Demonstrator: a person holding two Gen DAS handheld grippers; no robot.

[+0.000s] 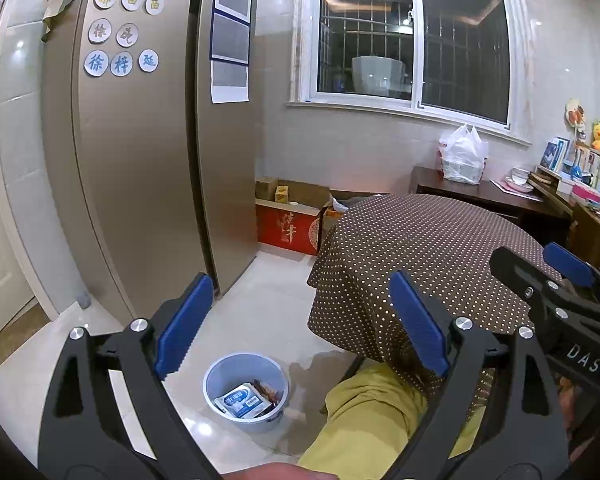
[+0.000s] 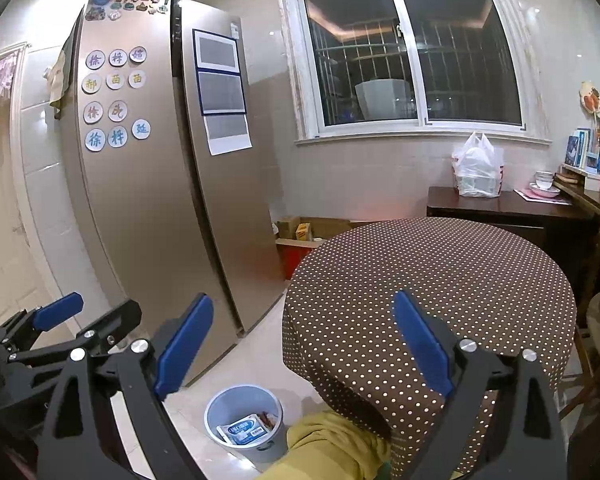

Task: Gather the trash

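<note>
While the left wrist camera looked down past the round bench [image 1: 440, 248] with its brown dotted cloth, the left gripper [image 1: 300, 320] hung in the air with its jaws spread wide and nothing between them. A small grey bin [image 1: 245, 388] stood on the pale tiled floor [image 1: 260, 312], near the bench and not far from the big fridge [image 1: 140, 160]. Inside the bin lay a blue and white packet [image 1: 242, 400] and some brown scraps. A knee in yellow-green trousers [image 1: 372, 412] showed just beside the bin. The right gripper [image 1: 556, 276] poked in at the right edge, over the bench.

From the right wrist camera, the right gripper [image 2: 304, 344] also had its jaws wide apart and held nothing. The bin [image 2: 244, 426] sat low on the floor beside the bench [image 2: 440, 280], with the packet [image 2: 242, 432] in it. The left gripper [image 2: 80, 320] showed at the left side. A white plastic bag [image 2: 478, 168] stood on a dark side table [image 2: 500, 204] under the window.
</note>
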